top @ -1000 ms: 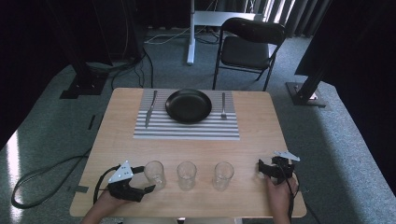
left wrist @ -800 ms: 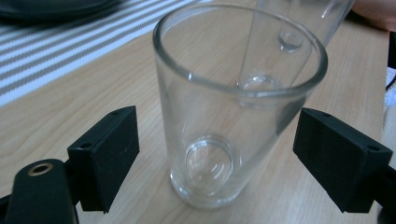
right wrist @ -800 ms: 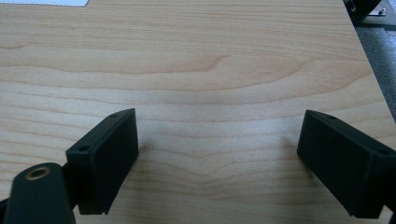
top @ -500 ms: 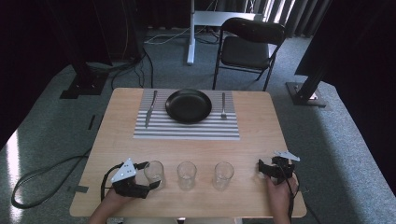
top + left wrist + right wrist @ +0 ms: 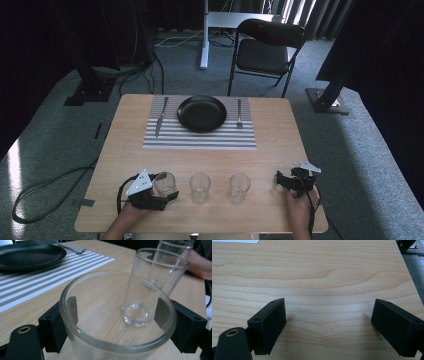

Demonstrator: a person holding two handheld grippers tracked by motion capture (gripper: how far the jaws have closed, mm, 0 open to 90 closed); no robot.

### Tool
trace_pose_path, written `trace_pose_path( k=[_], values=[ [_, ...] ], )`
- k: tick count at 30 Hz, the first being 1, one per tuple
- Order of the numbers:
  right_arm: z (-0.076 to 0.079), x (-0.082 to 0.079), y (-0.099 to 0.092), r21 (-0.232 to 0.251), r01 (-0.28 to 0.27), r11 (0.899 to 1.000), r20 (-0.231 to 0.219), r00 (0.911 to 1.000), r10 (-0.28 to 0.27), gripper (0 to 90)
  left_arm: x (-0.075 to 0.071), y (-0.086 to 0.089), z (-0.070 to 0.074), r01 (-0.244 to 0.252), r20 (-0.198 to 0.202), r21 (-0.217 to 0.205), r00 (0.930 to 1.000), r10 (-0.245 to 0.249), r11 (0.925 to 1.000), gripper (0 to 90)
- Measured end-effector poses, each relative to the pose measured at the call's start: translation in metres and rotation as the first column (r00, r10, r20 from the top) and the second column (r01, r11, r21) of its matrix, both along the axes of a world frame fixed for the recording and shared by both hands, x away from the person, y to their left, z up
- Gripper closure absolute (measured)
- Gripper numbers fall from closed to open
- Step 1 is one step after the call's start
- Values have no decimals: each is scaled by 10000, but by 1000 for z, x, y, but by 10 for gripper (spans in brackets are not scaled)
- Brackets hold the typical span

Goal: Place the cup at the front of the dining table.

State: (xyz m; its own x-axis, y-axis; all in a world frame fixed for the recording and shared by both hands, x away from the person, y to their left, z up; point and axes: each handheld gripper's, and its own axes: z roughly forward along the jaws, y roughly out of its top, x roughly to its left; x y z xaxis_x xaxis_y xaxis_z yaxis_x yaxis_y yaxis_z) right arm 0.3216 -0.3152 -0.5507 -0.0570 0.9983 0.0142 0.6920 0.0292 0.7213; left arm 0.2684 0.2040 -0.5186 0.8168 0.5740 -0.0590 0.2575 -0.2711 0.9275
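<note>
Three clear empty glasses stand in a row near the table's front edge. My left gripper [image 5: 167, 186] is open with one jaw on each side of the left glass [image 5: 164, 182]. In the left gripper view that glass [image 5: 112, 322] sits close up between the jaws of the left gripper [image 5: 116, 315], and its sides look near or touching the pads. The middle glass [image 5: 199, 187] [image 5: 150, 290] and the right glass [image 5: 239, 187] [image 5: 175, 247] stand free. My right gripper [image 5: 280, 181] [image 5: 328, 322] rests open on bare wood at the front right, holding nothing.
At the far side lies a striped placemat [image 5: 200, 139] with a black plate [image 5: 201, 113] [image 5: 27, 255], a knife [image 5: 161, 117] on its left and a fork [image 5: 239, 114] [image 5: 72, 248] on its right. A folding chair [image 5: 265, 50] stands beyond the table [image 5: 280, 135].
My left gripper has slid right and forward until its jaws came around the left glass. The right gripper and the other glasses have stayed put.
</note>
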Motion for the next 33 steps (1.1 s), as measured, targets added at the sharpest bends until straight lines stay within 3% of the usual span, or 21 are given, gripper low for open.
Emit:
trace_pose_path(
  k=[5,7,8,12,18,22,25,33],
  values=[
    [0,0,0,-1,-2,10000,3,10000,2,120,-1,2,-1,-259,87,-93,9996,260,9996,273],
    [0,0,0,-3,-4,10000,3,10000,4,120,-1,1,-1,-327,149,-40,9994,327,9995,280],
    [0,0,0,-2,-2,10000,3,10000,2,120,-2,-2,1,-516,199,281,9985,510,9983,280],
    [0,0,0,-3,0,10000,1,10000,0,120,1,-2,8,-829,-375,492,9957,847,9953,294],
    [0,0,0,-2,0,10000,1,10000,0,120,0,-5,11,-855,-337,799,9955,884,9931,298],
    [0,0,0,-4,-5,10000,2,10000,5,120,0,-5,18,-878,-283,756,9955,902,9933,298],
    [0,0,0,-2,1,10000,2,10000,-1,120,1,-4,24,-1142,-113,756,9933,1154,9906,298],
    [0,0,0,-5,-2,10000,2,10000,2,120,8,2,29,-1547,-218,976,9873,1575,9831,298]
  ],
)
